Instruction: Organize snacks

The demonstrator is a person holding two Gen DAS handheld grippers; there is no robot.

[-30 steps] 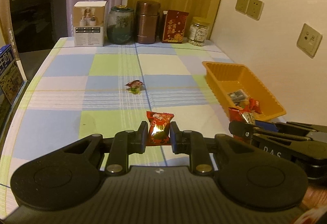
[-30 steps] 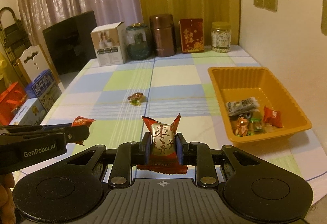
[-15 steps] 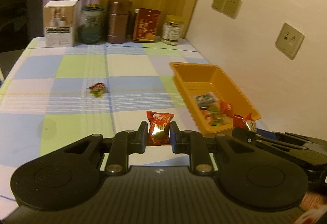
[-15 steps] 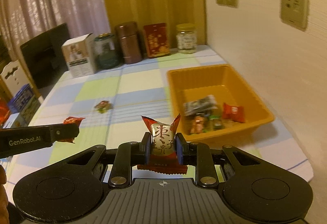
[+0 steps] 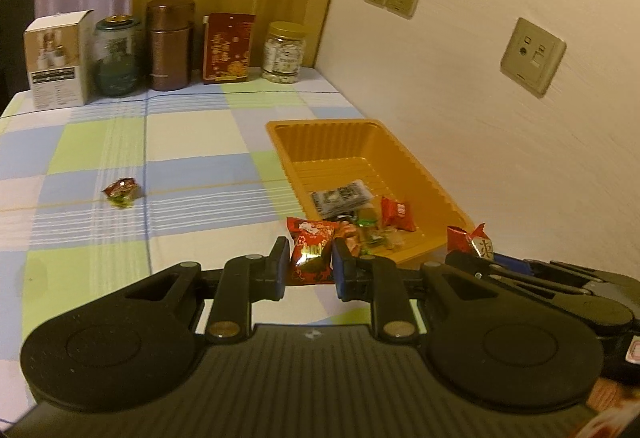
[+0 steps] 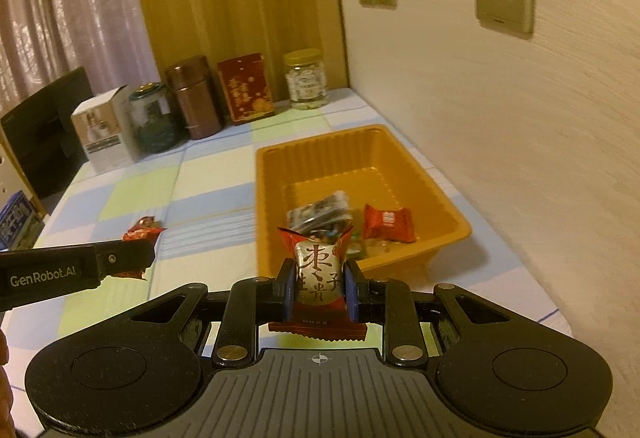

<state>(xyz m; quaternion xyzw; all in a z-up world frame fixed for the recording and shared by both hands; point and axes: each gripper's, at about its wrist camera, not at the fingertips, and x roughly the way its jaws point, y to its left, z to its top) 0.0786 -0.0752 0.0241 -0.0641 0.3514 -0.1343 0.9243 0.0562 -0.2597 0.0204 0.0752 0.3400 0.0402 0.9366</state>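
Note:
My left gripper (image 5: 309, 266) is shut on a red snack packet (image 5: 313, 252), just short of the near left corner of the orange tray (image 5: 288, 146). My right gripper (image 6: 318, 288) is shut on a red and silver candy packet (image 6: 318, 272), in front of the orange tray's (image 6: 260, 198) near rim. Several wrapped snacks (image 6: 386, 224) lie in the tray's near end. One small red and green candy (image 5: 121, 192) lies loose on the checked tablecloth to the left. In the left wrist view the right gripper (image 5: 480, 258) shows at the right with its packet; in the right wrist view the left gripper (image 6: 136, 258) shows at the left.
A white box (image 5: 58, 62), a glass jar (image 5: 118, 56), a brown canister (image 5: 170, 44), a red box (image 5: 228, 48) and a clear jar (image 5: 285, 52) line the table's far edge. The wall with sockets (image 5: 534, 56) runs close along the tray's right side.
Both grippers have swung to the right, carrying their packets, so the orange tray now sits close ahead of them. The loose candy has stayed put on the cloth.

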